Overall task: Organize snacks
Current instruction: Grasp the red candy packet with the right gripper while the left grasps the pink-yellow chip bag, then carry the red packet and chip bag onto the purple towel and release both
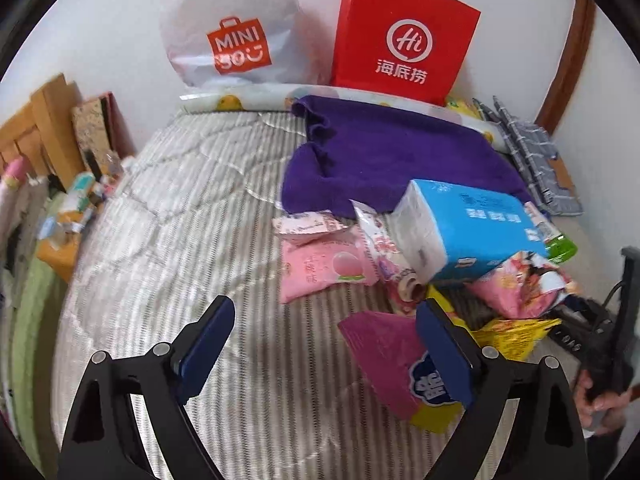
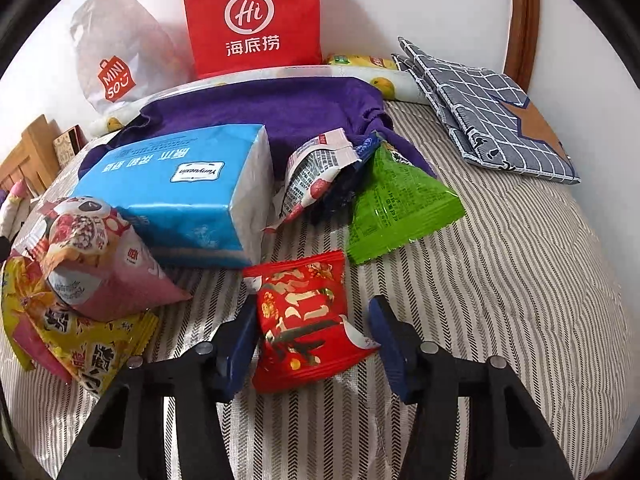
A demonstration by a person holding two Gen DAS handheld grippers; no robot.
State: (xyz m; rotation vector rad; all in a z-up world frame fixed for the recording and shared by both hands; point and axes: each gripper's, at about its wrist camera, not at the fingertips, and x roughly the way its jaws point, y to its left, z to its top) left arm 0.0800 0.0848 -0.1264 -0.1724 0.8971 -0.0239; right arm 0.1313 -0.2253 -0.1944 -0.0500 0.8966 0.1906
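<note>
Snack packets lie on a striped bed around a blue tissue pack (image 1: 472,228) (image 2: 180,196). In the right wrist view a red packet (image 2: 308,328) lies between my right gripper's (image 2: 312,344) open jaws, apart from the pads. A green packet (image 2: 396,212), a white-and-red packet (image 2: 316,176), a pink packet (image 2: 92,260) and a yellow packet (image 2: 88,352) lie around it. In the left wrist view my left gripper (image 1: 324,352) is open and empty; its right finger overlaps a magenta-and-yellow packet (image 1: 384,364). A pink peach packet (image 1: 324,264) lies ahead.
A purple towel (image 1: 392,152) (image 2: 280,112) lies behind the snacks. A red paper bag (image 1: 404,36) (image 2: 252,16) and a white Miniso bag (image 1: 232,28) (image 2: 116,52) stand against the wall. A checked folded cloth (image 2: 488,116) lies at right. A cluttered nightstand (image 1: 68,224) is at left.
</note>
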